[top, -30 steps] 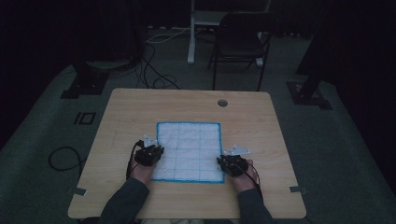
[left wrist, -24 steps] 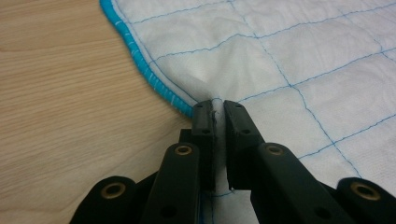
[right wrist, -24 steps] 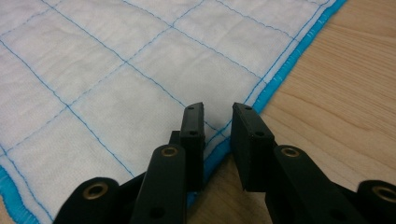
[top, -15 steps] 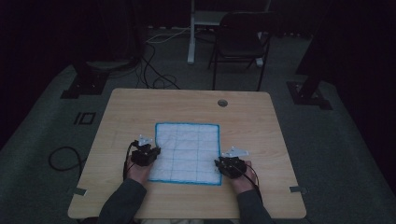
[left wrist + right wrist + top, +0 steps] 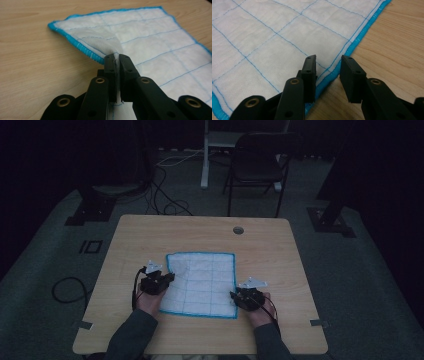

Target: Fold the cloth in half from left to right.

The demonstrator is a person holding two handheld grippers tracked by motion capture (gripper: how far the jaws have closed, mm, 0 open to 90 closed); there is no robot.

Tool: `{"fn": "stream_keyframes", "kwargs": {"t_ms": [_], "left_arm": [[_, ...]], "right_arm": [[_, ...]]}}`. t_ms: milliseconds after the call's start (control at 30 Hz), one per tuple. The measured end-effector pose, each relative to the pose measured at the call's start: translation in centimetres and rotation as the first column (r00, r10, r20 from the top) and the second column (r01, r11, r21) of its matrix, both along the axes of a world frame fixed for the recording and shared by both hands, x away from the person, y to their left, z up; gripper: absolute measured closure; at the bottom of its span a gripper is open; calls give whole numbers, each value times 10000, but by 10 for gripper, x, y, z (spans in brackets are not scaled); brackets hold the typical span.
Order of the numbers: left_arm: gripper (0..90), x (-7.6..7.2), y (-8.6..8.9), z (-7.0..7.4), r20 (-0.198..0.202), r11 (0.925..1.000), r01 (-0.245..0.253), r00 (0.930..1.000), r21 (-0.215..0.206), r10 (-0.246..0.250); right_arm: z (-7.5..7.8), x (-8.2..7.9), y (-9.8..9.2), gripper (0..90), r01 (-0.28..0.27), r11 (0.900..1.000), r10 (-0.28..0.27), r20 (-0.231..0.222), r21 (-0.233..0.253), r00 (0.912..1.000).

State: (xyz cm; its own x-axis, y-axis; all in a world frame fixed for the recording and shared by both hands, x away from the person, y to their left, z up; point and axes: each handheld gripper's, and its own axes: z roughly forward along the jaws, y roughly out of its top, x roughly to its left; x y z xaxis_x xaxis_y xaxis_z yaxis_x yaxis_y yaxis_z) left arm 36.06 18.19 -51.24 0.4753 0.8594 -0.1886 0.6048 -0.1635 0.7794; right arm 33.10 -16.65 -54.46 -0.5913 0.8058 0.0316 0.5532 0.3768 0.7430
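Where a person sits at the near edge of a light wooden desk (image 5: 150, 237), a white cloth (image 5: 202, 282) with a blue border and thin blue grid lines lies spread across the desk's middle, closer to the near edge than the far one. The left tongs (image 5: 167, 277) are clenched on the cloth's left edge, pinching a small fold of fabric between the black jaws; in the left gripper view the blue hem (image 5: 85, 48) rises off the wood beside them. The right tongs (image 5: 234, 296) sit at the cloth's near right corner with jaws parted, straddling the blue border without gripping it. A round hole (image 5: 238, 230) marks the desk near its far edge. A dark chair (image 5: 257, 167) stands on the floor beyond the desk.
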Motion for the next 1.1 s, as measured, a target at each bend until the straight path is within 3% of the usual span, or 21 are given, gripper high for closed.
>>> {"fn": "stream_keyframes", "kwargs": {"t_ms": [400, 1100], "left_arm": [[864, 1, -18, 18, 362, 9983, 581, 9977, -94, -577], [865, 4, -61, 36, 702, 9851, 1711, 9826, 195, -1720]], "right_arm": [[0, 0, 0, 666, -24, 10000, 24, -9, 8, 10000], [0, 1, -2, 668, -23, 9998, 25, -144, 175, 9999]]}}
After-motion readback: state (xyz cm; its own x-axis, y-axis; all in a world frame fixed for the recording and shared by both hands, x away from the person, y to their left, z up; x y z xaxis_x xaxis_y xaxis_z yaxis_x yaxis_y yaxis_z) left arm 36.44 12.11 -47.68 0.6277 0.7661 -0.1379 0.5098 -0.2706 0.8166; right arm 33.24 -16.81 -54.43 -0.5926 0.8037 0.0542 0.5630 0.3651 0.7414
